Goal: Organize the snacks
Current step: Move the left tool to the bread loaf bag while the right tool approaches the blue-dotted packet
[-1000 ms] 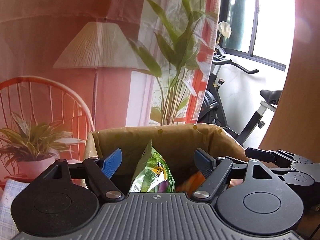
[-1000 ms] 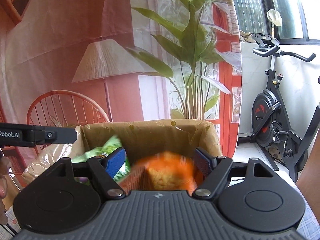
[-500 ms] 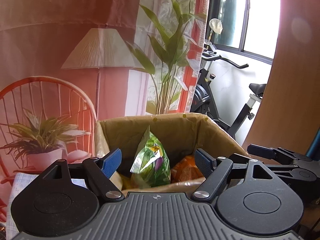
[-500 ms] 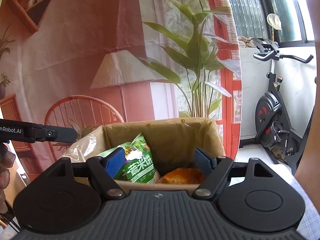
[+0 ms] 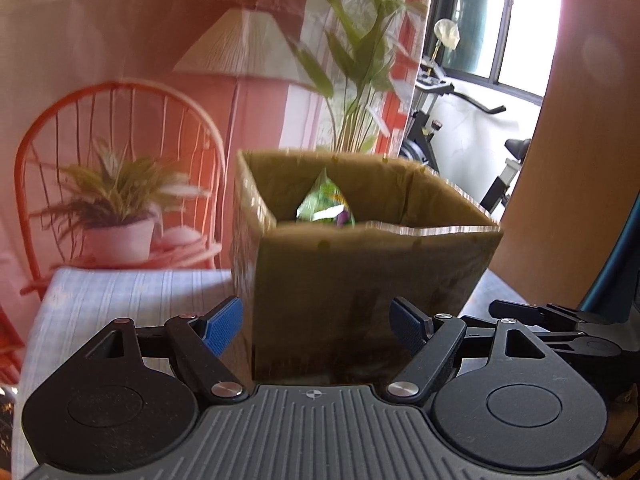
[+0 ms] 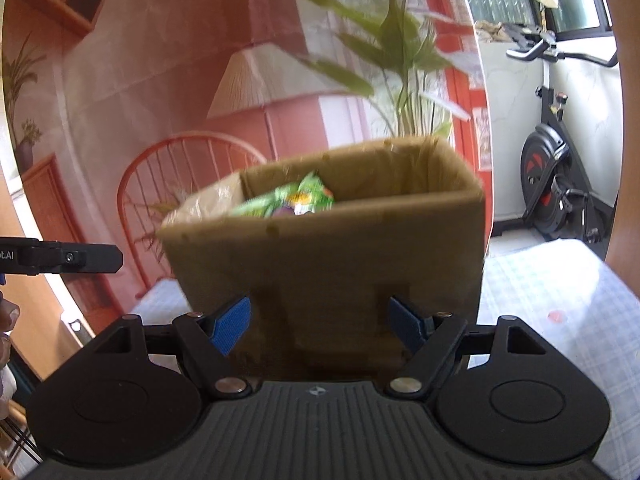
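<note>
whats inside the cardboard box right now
A green snack bag pokes up above the rim of the cardboard box. The box's near wall hides everything lower down, so any other contents cannot be seen.

A brown cardboard box (image 5: 360, 280) is seen on a tablecloth (image 5: 132, 300) checked in pale blue and white. A bright green snack bag (image 6: 292, 200) with yellow and purple print is shown inside. Blue pads (image 5: 222, 328) are carried on black gripper fingers. A salmon-red printed backdrop (image 5: 120, 40) is hung behind.
</note>
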The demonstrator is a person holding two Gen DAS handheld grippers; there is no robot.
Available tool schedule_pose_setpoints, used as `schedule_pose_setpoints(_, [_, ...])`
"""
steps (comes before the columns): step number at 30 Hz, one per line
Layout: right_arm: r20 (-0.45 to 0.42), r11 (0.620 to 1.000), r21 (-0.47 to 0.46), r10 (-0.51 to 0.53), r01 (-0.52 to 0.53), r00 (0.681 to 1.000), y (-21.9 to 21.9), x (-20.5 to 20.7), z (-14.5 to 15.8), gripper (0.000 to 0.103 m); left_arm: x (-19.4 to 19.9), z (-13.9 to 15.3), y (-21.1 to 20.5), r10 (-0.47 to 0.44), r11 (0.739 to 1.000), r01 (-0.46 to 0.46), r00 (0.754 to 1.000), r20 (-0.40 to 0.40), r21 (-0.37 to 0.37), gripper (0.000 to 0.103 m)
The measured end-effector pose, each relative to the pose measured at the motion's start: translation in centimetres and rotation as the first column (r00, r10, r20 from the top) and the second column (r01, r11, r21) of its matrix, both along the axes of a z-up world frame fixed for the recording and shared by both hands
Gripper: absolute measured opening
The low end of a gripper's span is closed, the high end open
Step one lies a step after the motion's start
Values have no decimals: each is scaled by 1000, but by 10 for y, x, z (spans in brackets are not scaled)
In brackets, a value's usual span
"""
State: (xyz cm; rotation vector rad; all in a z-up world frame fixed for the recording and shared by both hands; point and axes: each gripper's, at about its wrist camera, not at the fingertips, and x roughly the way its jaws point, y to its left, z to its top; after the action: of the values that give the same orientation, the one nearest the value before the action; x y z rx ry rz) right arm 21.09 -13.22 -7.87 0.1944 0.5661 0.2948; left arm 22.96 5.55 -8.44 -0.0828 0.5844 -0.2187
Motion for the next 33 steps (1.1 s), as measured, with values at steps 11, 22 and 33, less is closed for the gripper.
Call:
schedule_pose_setpoints(11, [-114, 998, -29, 46, -50, 992, 14, -32, -49, 79, -18, -67, 5, 2, 999, -9, 988, -152, -44, 82])
schedule_pose_setpoints(22, [-208, 1000, -4, -10, 9, 978, -8, -44, -76, 79, -34, -99, 14, 51, 993, -75, 969, -240, -95, 82])
schedule_pose_setpoints(33, [-222, 999, -40, -2, -7, 975, -8, -58, -84, 79, -31, -109, -21, -80, 996, 68, 967, -244, -59, 91])
